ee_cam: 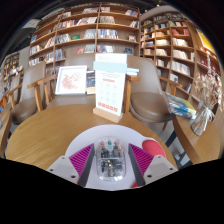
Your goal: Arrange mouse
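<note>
Claw (111, 158) pinching the mouse (110, 161), both pink pads (81, 158) pressed on its sides, over a round white mat (112, 134) on the wooden desk (50, 128). Beyond the claw: sign stand (109, 95), chairs (148, 95), bookshelves (85, 30).

The claw (110, 160) was the only part of the rig that showed, and it had two pale grey fingers with flat, angular outer faces. Each finger carried a bright magenta pad (81, 158) on its inner face, and the colour of the pad was strong against the grey plastic. No cables, screws or markings could be made out on the fingers, and no hand or sleeve of the person was visible.
</note>
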A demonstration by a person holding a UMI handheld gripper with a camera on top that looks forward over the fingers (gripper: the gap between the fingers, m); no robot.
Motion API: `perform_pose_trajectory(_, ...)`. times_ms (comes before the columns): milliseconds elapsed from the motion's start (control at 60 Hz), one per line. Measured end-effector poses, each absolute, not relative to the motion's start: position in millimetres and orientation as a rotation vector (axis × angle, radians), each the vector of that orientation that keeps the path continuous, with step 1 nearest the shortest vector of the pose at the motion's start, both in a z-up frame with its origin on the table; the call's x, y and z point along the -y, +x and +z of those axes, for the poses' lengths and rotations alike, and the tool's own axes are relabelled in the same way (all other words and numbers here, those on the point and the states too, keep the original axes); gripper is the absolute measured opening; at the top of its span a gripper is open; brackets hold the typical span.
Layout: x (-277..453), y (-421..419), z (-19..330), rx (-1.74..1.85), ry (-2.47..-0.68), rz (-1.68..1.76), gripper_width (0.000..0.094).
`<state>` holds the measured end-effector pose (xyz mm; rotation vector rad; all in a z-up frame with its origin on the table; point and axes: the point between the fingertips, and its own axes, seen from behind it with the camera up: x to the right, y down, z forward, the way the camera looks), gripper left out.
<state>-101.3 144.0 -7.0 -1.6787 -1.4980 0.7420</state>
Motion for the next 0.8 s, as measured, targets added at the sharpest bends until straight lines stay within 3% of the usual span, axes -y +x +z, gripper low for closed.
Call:
perform_pose_trajectory(50, -146.9, -99.2, -3.7, 1.490, -1.667, 0.719, 0.0868)
perform_pose_trajectory(217, -137.9, -67.8, 29.4, 1.469, -1.680, 0.759, 0.0843)
perform_pose_trajectory(433, -111.0, 39.9, 95.5, 1.462, -1.612, 0.764, 0.0852)
perform_pose_trajectory(800, -59.3, 242.3, 141.7, 1.467, -1.576, 0.794, 0.0852)
